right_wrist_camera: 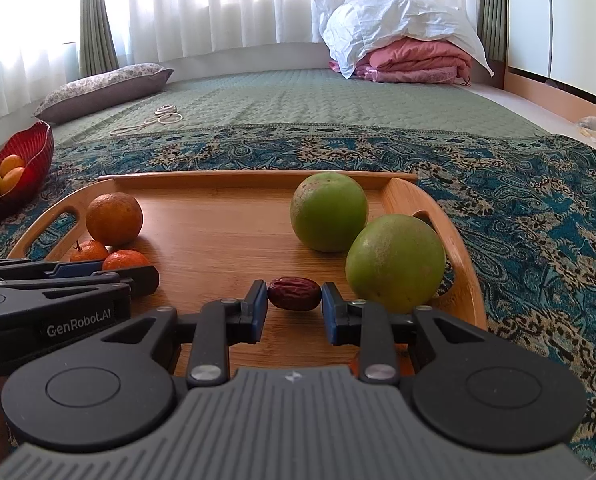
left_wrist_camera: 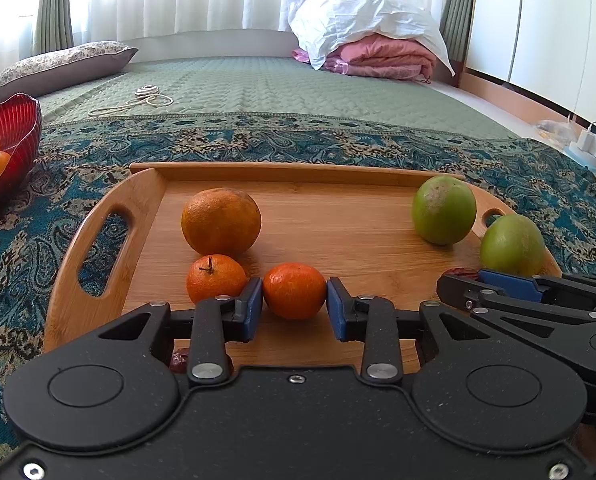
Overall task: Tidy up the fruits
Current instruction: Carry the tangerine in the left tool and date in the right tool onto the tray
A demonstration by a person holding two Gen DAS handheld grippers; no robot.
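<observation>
1. Left gripper (left_wrist_camera: 294, 306): closed on a small mandarin (left_wrist_camera: 294, 290), one blue pad against each flank at the widest girth. The fruit sits on the wooden tray (left_wrist_camera: 146, 196), near its front edge; whether it is lifted clear cannot be told.
2. Small mandarin, handling: judged light, with loose, soft peel that dents under pressure. A gentle hold across the middle is advised; the rounded sides may roll between flat pads.
3. Right gripper (right_wrist_camera: 294, 304): clamped on a red date (right_wrist_camera: 294, 293), held end to end along its long axis, low over the tray near the front.
4. Red date, handling: judged very light, wrinkled and leathery, hence grippy, not fragile. Held by its ends it may pivot; a hold across the belly is judged steadier.
5. Second mandarin (left_wrist_camera: 216, 278), with stem: just beside the left pad, touching or nearly touching a larger orange (left_wrist_camera: 221, 220) behind it.
6. Two green fruits (right_wrist_camera: 329, 211) (right_wrist_camera: 395, 262): at the tray's right side, close together, judged heavy, firm and smooth; a wide opening is needed.
7. Red bowl (right_wrist_camera: 38, 140): on the patterned bed cover, well apart at the left, already holding orange and yellow fruit.
</observation>
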